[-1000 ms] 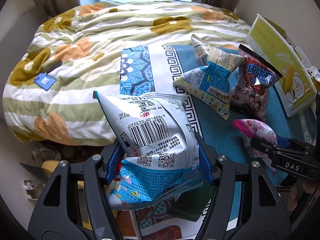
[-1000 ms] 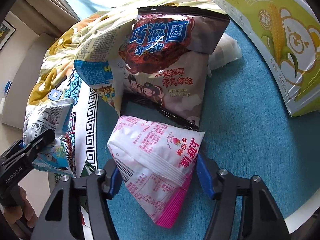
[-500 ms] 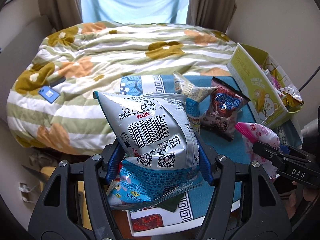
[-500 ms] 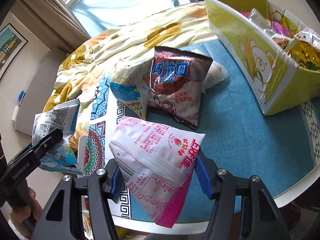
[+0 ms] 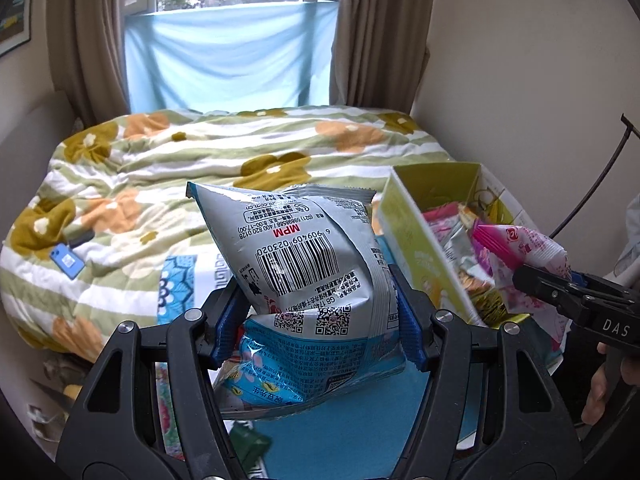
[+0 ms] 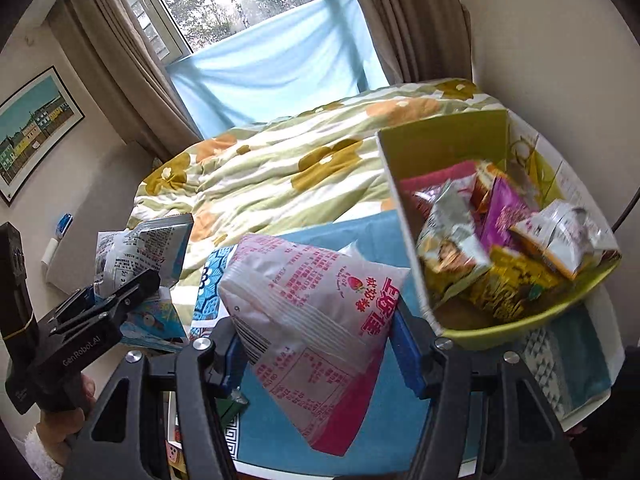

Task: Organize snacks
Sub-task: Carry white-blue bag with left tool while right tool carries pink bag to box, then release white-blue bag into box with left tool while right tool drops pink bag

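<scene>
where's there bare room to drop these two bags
Bare blue tablecloth lies between the bedspread and the yellow-green box. The box is crowded, except a bare corner nearest the right gripper.

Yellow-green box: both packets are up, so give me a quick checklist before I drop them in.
1. Left hand-held gripper shut on the silver-blue packet: ok.
2. Right hand-held gripper shut on the pink packet: ok.
3. Yellow-green box open at the top: ok.
4. Free room in the box: cannot tell; snacks already fill most of it.
5. Packets over the opening: not ok; both are short of the near wall.
</scene>
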A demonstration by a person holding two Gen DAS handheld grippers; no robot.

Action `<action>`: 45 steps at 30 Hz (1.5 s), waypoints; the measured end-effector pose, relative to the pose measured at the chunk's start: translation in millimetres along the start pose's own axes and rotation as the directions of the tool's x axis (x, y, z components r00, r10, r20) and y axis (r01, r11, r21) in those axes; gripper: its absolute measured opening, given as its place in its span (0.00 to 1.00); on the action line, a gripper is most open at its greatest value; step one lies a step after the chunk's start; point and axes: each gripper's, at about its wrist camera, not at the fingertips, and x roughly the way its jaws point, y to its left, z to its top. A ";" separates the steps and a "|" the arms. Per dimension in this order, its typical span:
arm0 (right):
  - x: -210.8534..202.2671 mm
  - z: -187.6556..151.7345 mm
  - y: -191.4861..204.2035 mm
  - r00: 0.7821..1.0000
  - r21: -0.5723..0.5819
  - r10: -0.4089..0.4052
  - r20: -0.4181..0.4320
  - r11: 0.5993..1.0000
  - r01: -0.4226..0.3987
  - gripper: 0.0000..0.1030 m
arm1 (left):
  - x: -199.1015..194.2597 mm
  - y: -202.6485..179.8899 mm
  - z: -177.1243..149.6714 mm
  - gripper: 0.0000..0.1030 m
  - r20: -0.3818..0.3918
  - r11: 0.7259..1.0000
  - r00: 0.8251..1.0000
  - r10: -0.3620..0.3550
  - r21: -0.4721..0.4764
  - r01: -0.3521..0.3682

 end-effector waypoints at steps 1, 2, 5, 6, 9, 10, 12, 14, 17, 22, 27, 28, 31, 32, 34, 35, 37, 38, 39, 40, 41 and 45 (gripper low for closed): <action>-3.9 9.8 -11.5 1.000 -0.004 -0.005 0.010 1.000 0.005 0.56 | 5.4 -15.2 9.4 0.60 0.009 1.000 1.000 -0.005 0.008 0.004; -9.7 19.4 -22.9 1.000 -0.005 -0.009 0.019 1.000 0.009 0.56 | 10.9 -30.0 18.4 0.60 0.019 1.000 1.000 -0.006 0.018 0.006; -20.5 46.8 -56.9 0.999 -0.017 -0.022 0.047 1.000 0.023 0.56 | 30.3 -72.5 43.5 0.60 0.047 0.999 0.999 -0.014 0.033 0.013; -23.0 55.3 -67.5 0.998 -0.024 -0.027 0.057 0.999 0.028 0.56 | 37.6 -85.4 50.9 0.60 0.050 0.999 0.999 -0.019 0.030 0.017; -24.6 81.4 -101.7 0.997 -0.029 -0.029 0.071 0.999 0.031 0.56 | 61.4 -121.4 69.1 0.60 0.039 0.999 0.998 -0.042 0.021 0.041; -25.0 88.9 -111.8 0.997 -0.028 -0.031 0.069 0.999 0.033 0.56 | 70.0 -132.5 74.0 0.60 0.034 0.999 0.998 -0.043 0.025 0.042; -23.7 104.3 -131.5 0.997 -0.028 -0.031 0.066 0.999 0.033 0.56 | 88.6 -153.5 82.1 0.60 0.021 0.998 0.999 -0.042 0.039 0.041; -20.2 117.4 -150.5 0.998 -0.033 -0.036 0.058 0.999 0.038 0.56 | 109.5 -169.2 89.1 0.60 -0.007 0.998 0.999 -0.051 0.037 0.051; -13.4 132.9 -174.2 0.998 -0.024 -0.032 0.046 0.999 0.033 0.56 | 142.6 -185.3 98.5 0.60 -0.063 0.997 0.996 -0.070 0.022 0.072; -0.5 149.8 -197.5 0.999 -0.014 -0.031 0.023 0.999 0.031 0.56 | 185.1 -199.3 106.3 0.67 -0.112 0.995 0.990 -0.090 0.024 0.093; 10.7 155.2 -212.3 0.999 0.019 -0.031 0.008 0.999 0.030 0.56 | 195.0 -200.7 106.2 0.99 -0.111 0.998 0.992 -0.060 0.030 0.064; 12.5 155.8 -214.1 1.000 0.026 -0.028 0.005 0.999 0.028 0.56 | 195.2 -198.9 105.0 0.99 -0.118 0.998 0.992 -0.054 0.033 0.058; 21.0 158.7 -218.4 1.000 0.028 -0.027 -0.013 0.999 0.028 0.56 | 187.9 -190.3 97.7 0.99 -0.128 0.998 0.990 -0.052 0.035 0.057; 24.3 159.7 -219.2 0.999 0.029 -0.024 -0.021 0.999 0.025 0.56 | 183.0 -186.7 94.1 0.99 -0.127 0.998 0.990 -0.053 0.032 0.058; 29.4 160.3 -218.7 0.999 0.031 -0.021 -0.029 0.999 0.022 0.56 | 176.0 -181.6 88.9 0.99 -0.128 0.998 0.990 -0.051 0.028 0.055; 32.1 161.4 -218.3 0.999 0.031 -0.020 -0.033 0.999 0.021 0.56 | 172.9 -179.3 86.4 0.99 -0.129 0.998 0.990 -0.049 0.028 0.053; 37.6 164.3 -217.6 0.999 0.027 -0.019 -0.043 0.999 0.020 0.56 | 168.6 -174.0 82.9 0.99 -0.128 0.999 0.991 -0.038 0.028 0.042; 41.2 166.8 -218.0 0.999 0.024 -0.018 -0.048 1.000 0.019 0.56 | 166.6 -172.8 81.5 0.99 -0.126 0.999 0.992 -0.030 0.028 0.034; 44.6 169.7 -217.6 0.998 0.020 -0.019 -0.052 1.000 0.020 0.56 | 164.9 -171.6 80.2 0.99 -0.125 0.999 0.992 -0.023 0.028 0.026; 47.8 173.1 -216.8 0.998 0.015 -0.020 -0.056 1.000 0.021 0.56 | 161.8 -171.4 78.4 0.99 -0.125 0.999 0.992 -0.017 0.029 0.021; 51.4 176.4 -216.8 0.998 0.011 -0.020 -0.058 1.000 0.021 0.56 | 160.4 -170.2 78.2 0.99 -0.124 0.999 0.992 -0.011 0.030 0.015; 65.1 190.0 -215.3 0.998 -0.003 -0.035 -0.056 0.999 0.035 0.61 | 154.0 -166.8 78.6 0.99 -0.105 0.999 0.994 0.013 0.040 -0.009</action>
